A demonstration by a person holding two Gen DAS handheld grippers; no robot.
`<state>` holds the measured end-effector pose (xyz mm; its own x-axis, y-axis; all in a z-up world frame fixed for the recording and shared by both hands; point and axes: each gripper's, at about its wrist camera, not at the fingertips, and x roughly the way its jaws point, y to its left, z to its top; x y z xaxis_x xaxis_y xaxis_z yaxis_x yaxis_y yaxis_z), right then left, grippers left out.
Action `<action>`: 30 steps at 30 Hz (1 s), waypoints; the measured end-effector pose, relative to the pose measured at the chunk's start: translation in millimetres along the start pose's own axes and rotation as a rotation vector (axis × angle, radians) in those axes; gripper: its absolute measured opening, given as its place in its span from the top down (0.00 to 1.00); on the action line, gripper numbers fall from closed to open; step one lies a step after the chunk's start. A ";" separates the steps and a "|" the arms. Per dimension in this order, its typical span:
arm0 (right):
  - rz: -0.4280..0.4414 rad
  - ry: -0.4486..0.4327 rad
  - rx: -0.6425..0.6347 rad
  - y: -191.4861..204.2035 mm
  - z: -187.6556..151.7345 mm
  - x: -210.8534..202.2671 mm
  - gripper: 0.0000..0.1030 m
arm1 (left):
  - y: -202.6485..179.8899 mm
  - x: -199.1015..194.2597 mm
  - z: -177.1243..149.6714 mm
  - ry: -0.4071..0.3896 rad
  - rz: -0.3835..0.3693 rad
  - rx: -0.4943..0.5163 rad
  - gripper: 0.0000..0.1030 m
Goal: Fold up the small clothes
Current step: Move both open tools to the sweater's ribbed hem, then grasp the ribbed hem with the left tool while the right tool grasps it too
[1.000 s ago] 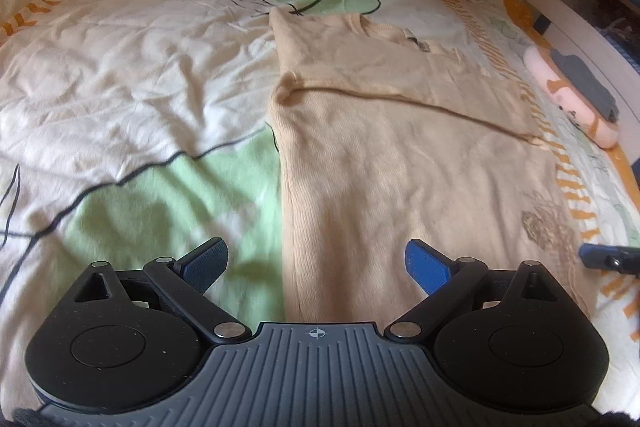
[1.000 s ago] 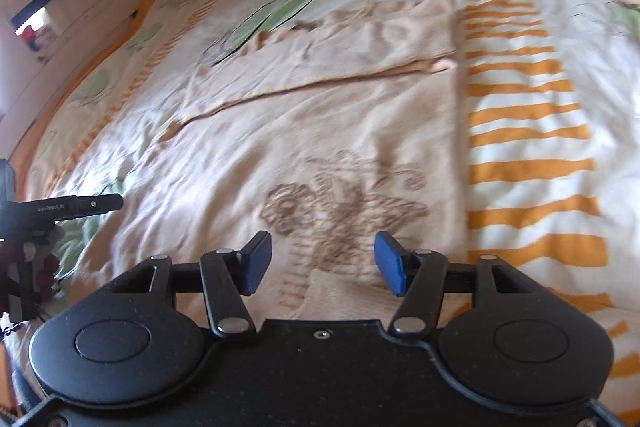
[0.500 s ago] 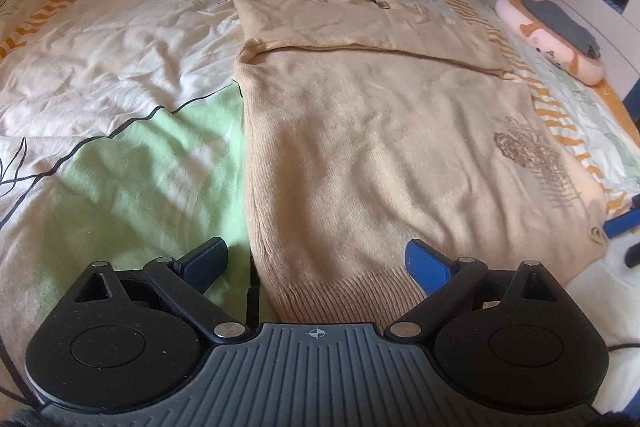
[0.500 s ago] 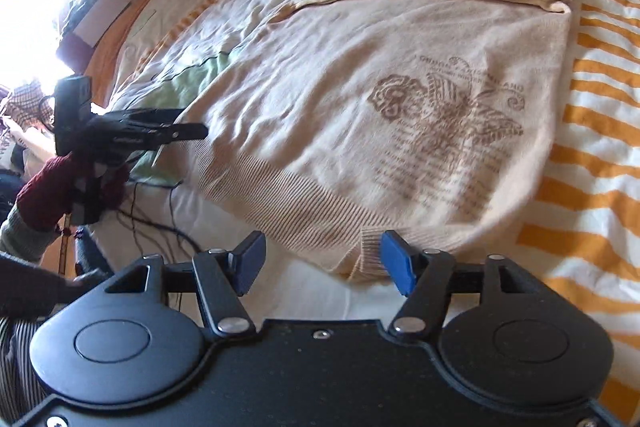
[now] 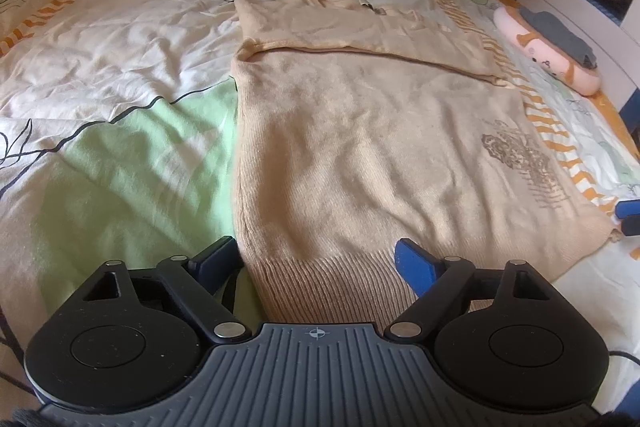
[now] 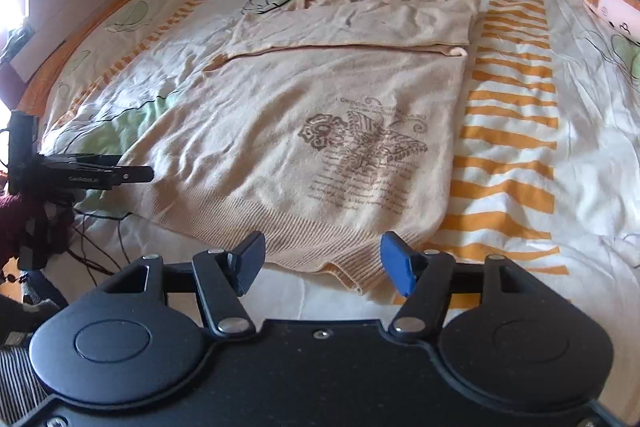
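Note:
A beige knit sweater (image 5: pixel 360 131) lies flat on the bed, sleeves folded across its chest, a brown print near its right side. It also shows in the right wrist view (image 6: pixel 320 131). My left gripper (image 5: pixel 316 259) is open and empty, just above the ribbed hem at the sweater's left bottom corner. My right gripper (image 6: pixel 322 259) is open and empty over the hem's right bottom corner. The left gripper shows from the side in the right wrist view (image 6: pixel 100 173). The right gripper's blue fingertips (image 5: pixel 628 209) peek in at the left view's right edge.
The bedspread (image 5: pixel 120 75) is cream with green leaves and orange stripes. A pink plush toy (image 5: pixel 548 51) lies at the bed's right side, also in the right wrist view (image 6: pixel 600 3). Black cables (image 6: pixel 92 227) hang off the near bed edge.
Both grippers have pulled back toward the near bed edge, from over the sweater's body to its ribbed hem. Both stayed open. The sweater has not moved.

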<state>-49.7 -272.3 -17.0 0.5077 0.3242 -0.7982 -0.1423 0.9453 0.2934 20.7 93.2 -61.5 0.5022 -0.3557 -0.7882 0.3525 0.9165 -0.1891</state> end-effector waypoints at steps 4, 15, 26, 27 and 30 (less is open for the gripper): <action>-0.027 0.026 0.125 -16.0 -1.3 7.3 0.34 | -2.7 0.3 -2.6 0.014 -0.005 0.015 0.24; 0.057 0.048 0.335 -38.3 -10.2 23.1 0.27 | 4.3 3.2 -3.2 0.030 -0.017 -0.028 0.52; 0.060 0.038 0.355 -41.8 -18.6 30.8 0.77 | 9.1 -2.3 -4.3 -0.016 -0.044 -0.071 0.93; 0.067 0.026 0.366 -43.5 -21.4 30.5 0.77 | 8.1 -5.8 -4.0 -0.035 -0.046 -0.067 0.94; 0.098 -0.037 0.368 -44.5 -21.9 22.1 0.78 | 7.0 -16.9 0.2 -0.088 -0.065 -0.073 0.94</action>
<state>-50.7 -306.4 -59.2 0.5382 0.4047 -0.7393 0.1197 0.8315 0.5424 14.8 105.6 -49.4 0.5484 -0.4267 -0.7192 0.3295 0.9007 -0.2832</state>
